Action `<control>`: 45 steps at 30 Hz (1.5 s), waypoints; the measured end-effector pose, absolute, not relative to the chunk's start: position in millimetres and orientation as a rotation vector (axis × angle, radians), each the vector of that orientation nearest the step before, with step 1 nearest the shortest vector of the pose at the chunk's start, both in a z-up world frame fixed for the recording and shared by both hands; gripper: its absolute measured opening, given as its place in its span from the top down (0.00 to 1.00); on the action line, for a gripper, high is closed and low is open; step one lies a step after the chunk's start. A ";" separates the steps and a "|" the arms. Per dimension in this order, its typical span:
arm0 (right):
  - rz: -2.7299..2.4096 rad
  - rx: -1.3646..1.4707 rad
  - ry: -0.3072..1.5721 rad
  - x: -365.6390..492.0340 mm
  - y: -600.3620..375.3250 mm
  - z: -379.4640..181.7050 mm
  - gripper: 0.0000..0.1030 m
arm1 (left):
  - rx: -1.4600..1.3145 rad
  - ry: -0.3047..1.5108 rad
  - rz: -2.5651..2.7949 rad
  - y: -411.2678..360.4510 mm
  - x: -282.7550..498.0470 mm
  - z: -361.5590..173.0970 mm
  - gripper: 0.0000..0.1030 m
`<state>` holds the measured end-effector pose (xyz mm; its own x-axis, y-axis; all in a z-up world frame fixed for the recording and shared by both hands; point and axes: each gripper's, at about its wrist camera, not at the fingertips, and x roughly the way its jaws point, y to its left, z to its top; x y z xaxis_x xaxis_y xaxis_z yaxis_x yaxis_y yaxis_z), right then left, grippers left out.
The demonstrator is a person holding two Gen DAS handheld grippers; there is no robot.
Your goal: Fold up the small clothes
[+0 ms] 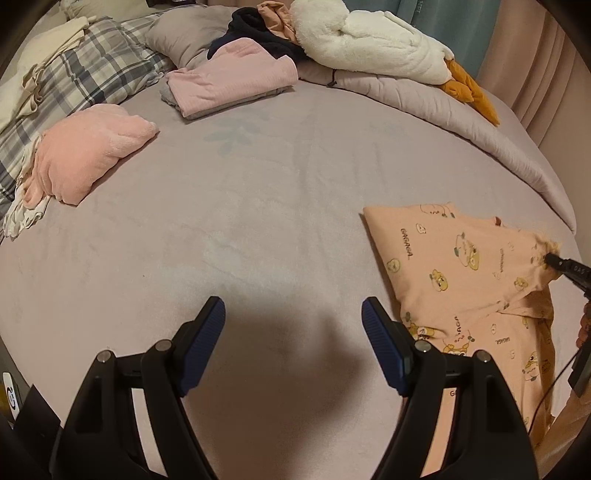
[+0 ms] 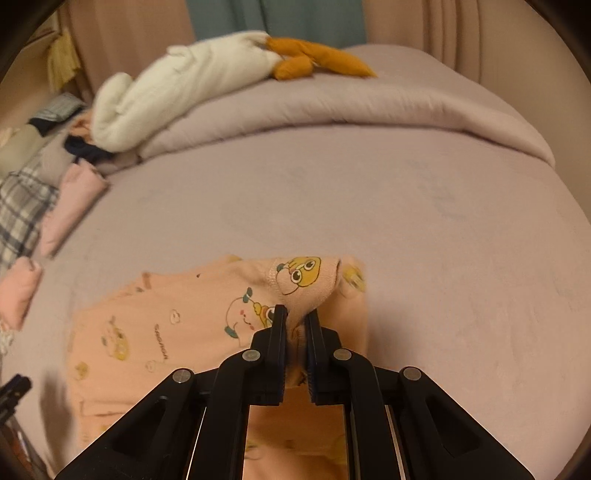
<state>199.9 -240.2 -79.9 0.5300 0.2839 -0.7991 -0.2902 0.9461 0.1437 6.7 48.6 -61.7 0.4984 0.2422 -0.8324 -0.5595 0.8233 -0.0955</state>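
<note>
A small peach garment with cartoon prints point(image 1: 469, 273) lies on the mauve bed at the right of the left wrist view; in the right wrist view it point(image 2: 155, 332) fills the lower middle. My right gripper point(image 2: 295, 314) is shut on a bunched edge of the garment and lifts it a little; it also shows at the right edge of the left wrist view point(image 1: 550, 258). My left gripper point(image 1: 293, 314) is open and empty, over bare sheet just left of the garment.
A folded pink fleece piece point(image 1: 88, 151) and a folded pink and grey stack point(image 1: 229, 81) lie at the back left. A plaid pillow point(image 1: 85, 70), dark clothes point(image 1: 255, 33), a white plush goose point(image 1: 369, 40) and a rolled duvet point(image 1: 480, 122) line the far side.
</note>
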 end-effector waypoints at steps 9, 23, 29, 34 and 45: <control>0.306 0.009 1.064 209.8 -243.7 -115.4 0.76 | -0.327 0.960 0.486 34.5 15.0 -68.3 0.26; 0.329 0.009 0.983 184.6 -274.6 -80.7 0.36 | -0.299 0.939 0.442 12.3 10.3 -53.1 0.26; 0.354 -0.005 0.985 146.5 -299.3 -69.7 0.32 | -0.323 0.974 0.346 -10.6 -1.9 -50.2 0.25; 0.412 0.032 1.030 103.0 -330.7 -71.1 0.26 | -0.333 1.049 0.218 -37.7 -8.8 -63.5 0.25; 0.428 0.048 1.167 24.6 -361.9 -111.2 0.25 | -0.338 1.170 0.124 -80.2 -23.8 -115.7 0.27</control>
